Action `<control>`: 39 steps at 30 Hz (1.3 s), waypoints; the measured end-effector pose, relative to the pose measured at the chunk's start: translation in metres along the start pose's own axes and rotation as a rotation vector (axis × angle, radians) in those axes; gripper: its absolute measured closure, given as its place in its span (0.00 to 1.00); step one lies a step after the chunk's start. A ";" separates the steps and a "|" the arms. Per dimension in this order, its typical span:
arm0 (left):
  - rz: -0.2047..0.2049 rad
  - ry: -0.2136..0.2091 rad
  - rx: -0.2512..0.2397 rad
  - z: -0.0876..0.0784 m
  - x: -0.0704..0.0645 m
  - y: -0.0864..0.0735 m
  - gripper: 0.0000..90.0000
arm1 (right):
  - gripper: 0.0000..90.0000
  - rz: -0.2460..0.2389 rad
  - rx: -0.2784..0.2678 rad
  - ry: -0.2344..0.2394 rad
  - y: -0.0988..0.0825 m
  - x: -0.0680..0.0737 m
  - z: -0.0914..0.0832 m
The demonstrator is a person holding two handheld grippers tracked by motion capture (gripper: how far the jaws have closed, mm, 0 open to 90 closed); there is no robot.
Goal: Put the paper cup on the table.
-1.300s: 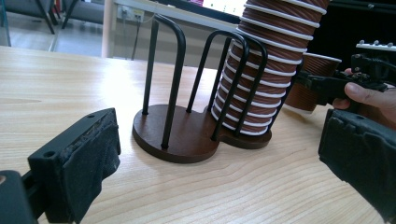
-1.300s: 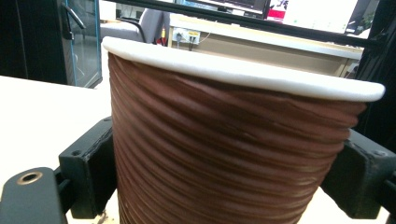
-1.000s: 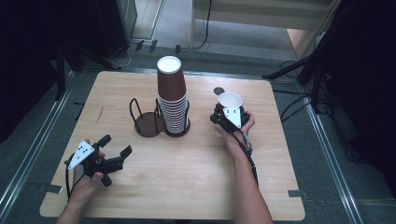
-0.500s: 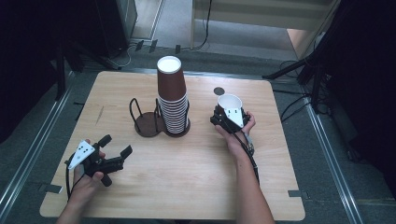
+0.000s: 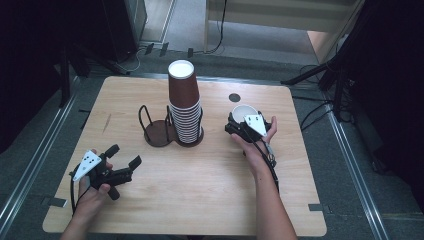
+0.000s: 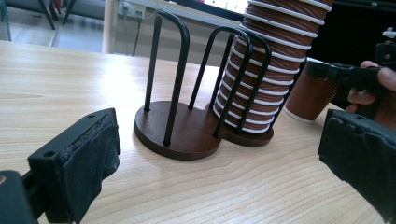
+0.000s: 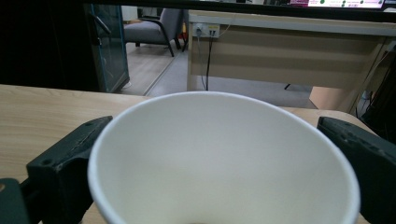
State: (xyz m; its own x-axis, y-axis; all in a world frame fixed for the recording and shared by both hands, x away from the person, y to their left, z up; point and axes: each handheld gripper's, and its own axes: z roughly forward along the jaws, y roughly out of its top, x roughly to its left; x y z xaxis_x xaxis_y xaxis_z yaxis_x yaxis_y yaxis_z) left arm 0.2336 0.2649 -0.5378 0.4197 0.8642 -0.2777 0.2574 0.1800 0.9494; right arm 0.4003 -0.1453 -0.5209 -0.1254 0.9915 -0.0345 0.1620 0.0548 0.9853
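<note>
A tall stack of brown paper cups (image 5: 184,107) stands upside down in the right ring of a black wire cup holder (image 5: 157,131); its left ring is empty. A single brown cup (image 5: 243,111) with a white inside stands upright on the table to the right. My right gripper (image 5: 245,119) has a jaw against each side of this cup (image 7: 224,158) and is shut on it. Near the front left corner, my left gripper (image 5: 124,155) is open with nothing in it. It points at the holder (image 6: 187,126) and the stack (image 6: 266,70).
The wooden table (image 5: 200,200) has bare room in front of the holder and between my hands. A small dark round mark (image 5: 234,97) lies behind the single cup. Dark stands and cables surround the table on the floor.
</note>
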 end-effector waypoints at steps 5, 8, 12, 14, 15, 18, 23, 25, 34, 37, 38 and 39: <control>-0.003 0.001 0.000 0.000 0.000 0.000 0.00 | 0.01 0.043 -0.020 0.014 0.008 -0.004 -0.010; -0.002 0.002 0.000 0.000 0.000 0.000 0.00 | 0.00 0.051 -0.035 0.022 0.010 -0.007 -0.017; 0.000 0.004 0.001 0.000 0.000 0.000 0.00 | 0.01 0.059 -0.050 0.031 0.013 -0.011 -0.025; -0.001 0.005 0.003 0.000 0.000 0.000 0.00 | 0.00 0.066 -0.059 0.032 0.014 -0.013 -0.030; 0.000 0.005 0.004 0.000 0.000 0.000 0.00 | 0.01 0.078 -0.062 0.037 0.015 -0.014 -0.033; 0.000 0.006 0.006 0.001 0.000 -0.001 0.00 | 0.01 0.070 -0.080 0.039 0.017 -0.017 -0.039; 0.000 0.009 0.007 0.001 0.001 -0.001 0.00 | 0.00 0.074 -0.102 0.058 0.021 -0.018 -0.053; 0.000 0.009 0.008 0.000 0.001 -0.001 0.00 | 0.00 0.081 -0.116 0.065 0.023 -0.020 -0.058; 0.000 0.012 0.011 0.000 0.002 -0.001 0.00 | 0.00 0.098 -0.142 0.082 0.023 -0.026 -0.081; -0.002 0.015 0.012 0.000 0.003 -0.001 0.00 | 0.00 0.106 -0.145 0.081 0.021 -0.029 -0.089; -0.003 0.016 0.012 0.000 0.003 -0.001 0.00 | 0.00 0.104 -0.149 0.082 0.020 -0.030 -0.091; -0.002 0.016 0.012 0.000 0.003 -0.001 0.00 | 0.00 0.103 -0.148 0.079 0.019 -0.031 -0.093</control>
State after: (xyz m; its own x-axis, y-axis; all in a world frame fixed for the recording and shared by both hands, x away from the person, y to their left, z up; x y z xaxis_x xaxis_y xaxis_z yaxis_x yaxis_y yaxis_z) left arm 0.2346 0.2673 -0.5400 0.4047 0.8714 -0.2773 0.2689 0.1764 0.9469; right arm 0.3163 -0.1861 -0.4851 -0.1933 0.9783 0.0750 0.0325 -0.0700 0.9970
